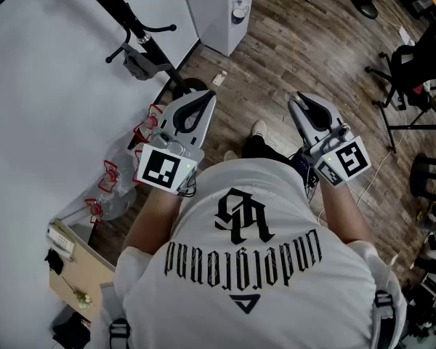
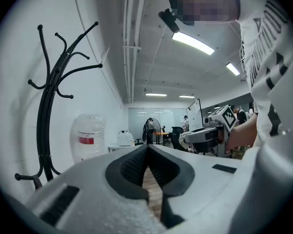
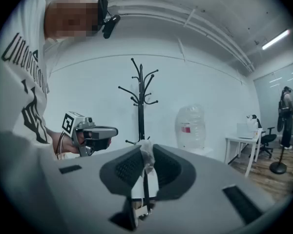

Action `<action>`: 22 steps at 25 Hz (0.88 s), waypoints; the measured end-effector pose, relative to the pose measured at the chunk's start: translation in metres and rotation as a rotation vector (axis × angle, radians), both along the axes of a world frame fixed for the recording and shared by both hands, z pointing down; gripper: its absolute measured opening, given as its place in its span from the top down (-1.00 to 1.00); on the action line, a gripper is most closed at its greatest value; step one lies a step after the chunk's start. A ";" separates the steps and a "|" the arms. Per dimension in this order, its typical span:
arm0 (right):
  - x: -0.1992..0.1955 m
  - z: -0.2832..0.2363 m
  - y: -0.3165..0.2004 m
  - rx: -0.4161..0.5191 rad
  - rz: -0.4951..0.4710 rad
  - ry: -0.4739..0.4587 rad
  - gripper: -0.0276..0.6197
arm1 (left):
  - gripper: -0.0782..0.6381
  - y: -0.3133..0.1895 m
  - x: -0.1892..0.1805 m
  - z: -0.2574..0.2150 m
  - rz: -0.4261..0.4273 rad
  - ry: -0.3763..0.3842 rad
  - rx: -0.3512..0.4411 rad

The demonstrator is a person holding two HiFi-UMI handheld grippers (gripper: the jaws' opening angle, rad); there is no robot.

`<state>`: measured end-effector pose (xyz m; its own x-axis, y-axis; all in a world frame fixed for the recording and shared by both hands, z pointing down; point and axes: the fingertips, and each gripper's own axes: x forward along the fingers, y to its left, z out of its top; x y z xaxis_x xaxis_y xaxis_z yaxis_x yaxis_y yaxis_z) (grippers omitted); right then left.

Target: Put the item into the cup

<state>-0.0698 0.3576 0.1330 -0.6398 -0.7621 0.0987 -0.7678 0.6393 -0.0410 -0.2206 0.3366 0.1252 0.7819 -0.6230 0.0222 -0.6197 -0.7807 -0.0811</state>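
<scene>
I hold both grippers up in front of my chest, pointing out over the wooden floor. My right gripper (image 1: 296,102) (image 3: 146,154) is shut on a thin, crumpled white item (image 3: 148,172) that stands upright between its dark pads. In the head view the item is too small to make out. My left gripper (image 1: 208,97) (image 2: 147,151) is shut, its pads meeting with nothing between them. Each gripper shows in the other's view: the right gripper (image 2: 205,133) at the right, the left gripper (image 3: 94,133) at the left. No cup is in any view.
A black coat stand (image 1: 134,29) (image 3: 140,101) rises by the white wall. Large water bottles (image 1: 113,189) (image 2: 88,135) (image 3: 190,126) sit near its foot. A white cabinet (image 1: 219,7) stands ahead, with black stands and chairs (image 1: 413,71) at the right.
</scene>
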 end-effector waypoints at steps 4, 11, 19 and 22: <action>0.002 -0.001 0.001 0.004 0.006 0.001 0.75 | 0.76 0.002 0.003 -0.001 0.002 0.009 -0.027; 0.004 -0.002 -0.001 0.008 0.013 0.001 0.75 | 0.76 -0.004 0.007 0.000 0.016 0.017 -0.009; 0.011 -0.001 -0.014 0.021 0.011 -0.009 0.74 | 0.76 -0.021 0.021 0.005 0.035 0.033 -0.004; 0.020 -0.001 -0.026 0.026 0.012 -0.016 0.74 | 0.76 -0.033 0.032 0.005 0.041 0.032 -0.002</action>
<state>-0.0497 0.3316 0.1323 -0.6320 -0.7720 0.0682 -0.7749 0.6311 -0.0367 -0.1883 0.3034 0.1301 0.8073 -0.5902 -0.0019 -0.5892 -0.8058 -0.0599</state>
